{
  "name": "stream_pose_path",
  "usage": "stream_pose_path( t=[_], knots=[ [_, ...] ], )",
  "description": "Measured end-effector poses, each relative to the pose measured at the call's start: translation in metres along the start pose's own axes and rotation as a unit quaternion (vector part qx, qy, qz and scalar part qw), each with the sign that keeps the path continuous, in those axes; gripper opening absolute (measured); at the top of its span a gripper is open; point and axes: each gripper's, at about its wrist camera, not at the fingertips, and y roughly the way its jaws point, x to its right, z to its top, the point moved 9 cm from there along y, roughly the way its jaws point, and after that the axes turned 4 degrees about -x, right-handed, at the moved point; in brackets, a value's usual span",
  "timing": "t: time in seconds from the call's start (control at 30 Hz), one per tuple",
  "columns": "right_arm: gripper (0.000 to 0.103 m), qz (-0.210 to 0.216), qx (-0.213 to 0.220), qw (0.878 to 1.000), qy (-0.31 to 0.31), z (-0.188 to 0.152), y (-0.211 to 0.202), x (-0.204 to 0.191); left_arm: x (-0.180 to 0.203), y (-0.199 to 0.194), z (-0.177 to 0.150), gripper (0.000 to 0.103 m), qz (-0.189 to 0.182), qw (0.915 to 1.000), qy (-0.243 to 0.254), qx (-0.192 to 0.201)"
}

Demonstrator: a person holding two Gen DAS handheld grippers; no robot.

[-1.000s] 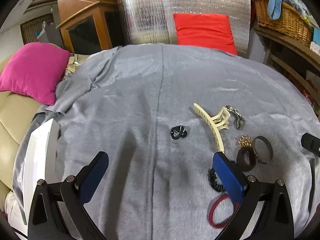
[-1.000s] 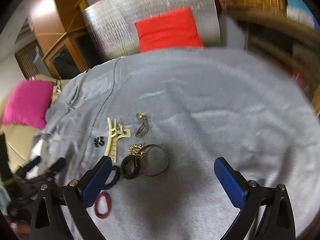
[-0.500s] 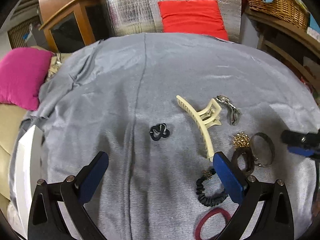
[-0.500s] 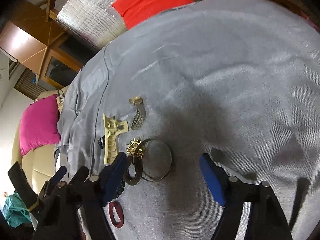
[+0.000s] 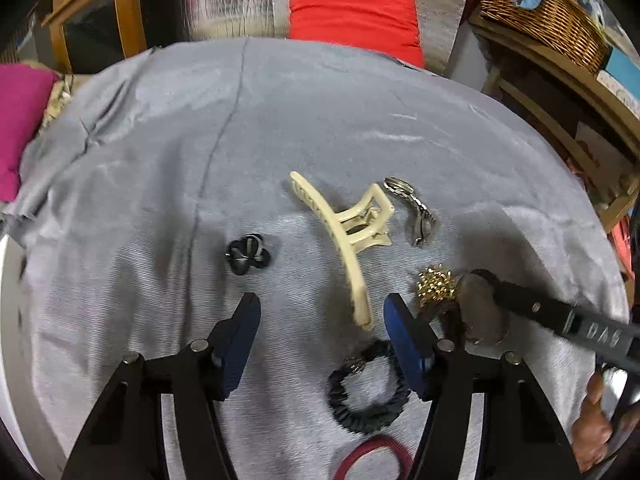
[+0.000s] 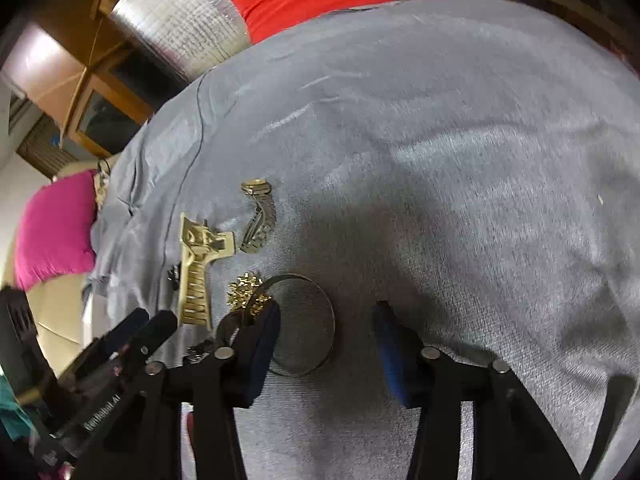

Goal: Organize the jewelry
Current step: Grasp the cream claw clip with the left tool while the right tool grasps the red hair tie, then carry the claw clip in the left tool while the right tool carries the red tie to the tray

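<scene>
Jewelry and hair pieces lie on a grey cloth (image 5: pixel 320 120). My left gripper (image 5: pixel 322 320) hovers low with its jaws closing. The lower tip of a cream claw clip (image 5: pixel 344 232) lies between them, untouched. A small black clip (image 5: pixel 248 256) sits just ahead of it. My right gripper (image 6: pixel 326 336) is also closing. A thin metal bangle (image 6: pixel 334 326) lies flat between its jaws, with the left finger over the bangle's left rim and the right finger apart from it. A gold ornament (image 6: pixel 244 288) and a watch (image 6: pixel 260 220) lie beyond.
A black scrunchie (image 5: pixel 368 392), a red hair tie (image 5: pixel 372 460) and a brown hair tie (image 5: pixel 452 320) lie near the left gripper. The right gripper's finger (image 5: pixel 540 308) reaches in from the right. A pink cushion (image 6: pixel 56 232), a red cushion (image 5: pixel 352 12) and a wicker basket (image 5: pixel 540 12) border the cloth.
Both grippers have come down and forward toward the pile, and both pairs of jaws have narrowed. The right gripper now straddles the bangle, and its finger has come further into the left wrist view.
</scene>
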Motion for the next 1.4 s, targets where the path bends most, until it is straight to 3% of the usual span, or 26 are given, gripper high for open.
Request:
stream_pose_path(
  t=[0.1,0.23,0.3,0.37,0.47,0.57,0.73,1.17,1.4],
  knots=[
    [0.039,-0.020,0.006,1.000,-0.019,-0.001,0.001,0.000,0.005,0.006,0.003,0.065,-0.014,0.9998,-0.010,-0.007],
    [0.019,-0.057,0.018,0.997,-0.049,-0.003,0.000,0.002,0.013,0.014,0.005,0.065,-0.031,0.9993,-0.015,-0.017],
    [0.015,-0.061,0.023,0.997,-0.051,-0.003,-0.001,0.003,0.017,0.020,0.005,0.062,-0.031,0.9992,-0.015,-0.021],
    [0.011,-0.064,0.027,0.996,-0.051,-0.005,-0.003,0.004,0.021,0.027,0.006,0.038,-0.035,0.9988,-0.017,-0.031],
    [0.009,-0.065,0.030,0.996,-0.048,-0.005,-0.004,0.004,0.024,0.034,0.004,0.012,-0.040,0.9979,-0.024,-0.045],
    [0.006,-0.059,0.030,0.997,-0.042,-0.005,-0.005,0.002,0.024,0.032,0.006,0.012,-0.038,0.9982,-0.028,-0.036],
    [0.006,-0.051,0.036,0.997,-0.037,-0.007,-0.009,0.000,0.024,0.004,0.009,0.010,-0.038,0.9992,-0.008,0.011],
    [0.006,-0.038,0.052,0.997,-0.040,-0.016,-0.029,-0.009,0.022,-0.034,0.000,0.010,-0.043,0.9980,0.012,0.044],
    [0.010,-0.004,0.024,1.000,0.008,-0.016,-0.026,0.001,0.003,-0.046,-0.004,0.010,-0.035,0.9981,0.001,0.051]
  ],
)
